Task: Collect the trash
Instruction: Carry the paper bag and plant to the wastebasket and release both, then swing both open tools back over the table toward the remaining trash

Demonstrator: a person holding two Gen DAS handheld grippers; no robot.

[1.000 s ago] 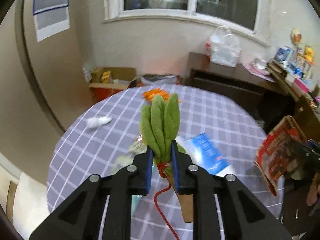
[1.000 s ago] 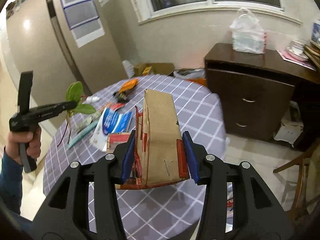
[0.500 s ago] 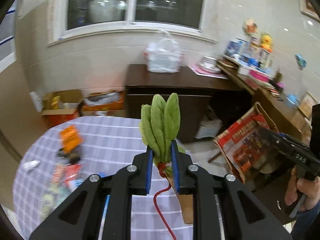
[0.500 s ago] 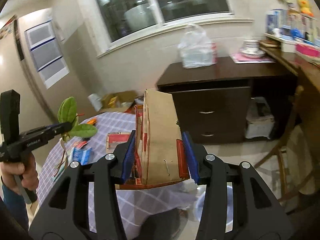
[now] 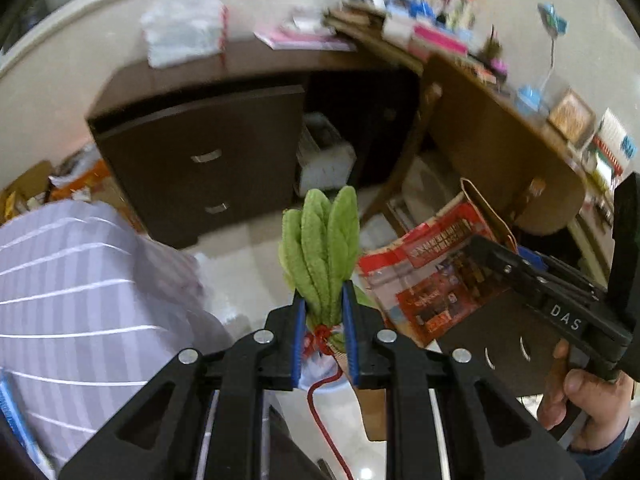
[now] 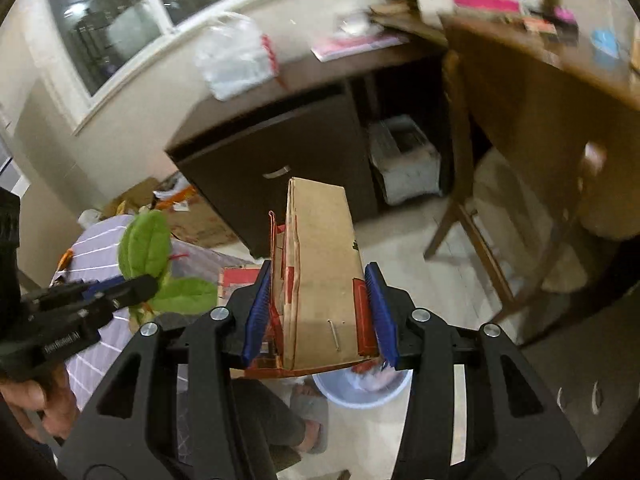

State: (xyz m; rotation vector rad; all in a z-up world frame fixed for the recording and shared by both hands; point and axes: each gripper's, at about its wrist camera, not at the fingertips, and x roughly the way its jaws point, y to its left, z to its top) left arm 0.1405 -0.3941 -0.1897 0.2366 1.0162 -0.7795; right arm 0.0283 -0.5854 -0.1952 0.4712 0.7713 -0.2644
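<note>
My left gripper [image 5: 322, 300] is shut on a green plush leaf bunch [image 5: 322, 244] tied with red string, with a brown tag hanging below. It also shows in the right wrist view [image 6: 150, 252] at the left. My right gripper [image 6: 316, 300] is shut on a flattened cardboard box [image 6: 324, 276] with red print, seen in the left wrist view [image 5: 436, 280] at the right. A pale blue-white bin [image 6: 360, 390] with trash in it sits on the floor just below the box, mostly hidden.
The round table with a lilac checked cloth [image 5: 80, 292] is at the left. A dark wooden drawer cabinet [image 5: 208, 160] stands ahead. A wooden desk [image 5: 500, 140] and a chair [image 6: 500, 240] are at the right. A foot in a slipper [image 6: 310, 412] is on the floor.
Both grippers have swung right, away from the table, and tilted down toward the floor. The bin has come into view below the box. Both holds are unchanged.
</note>
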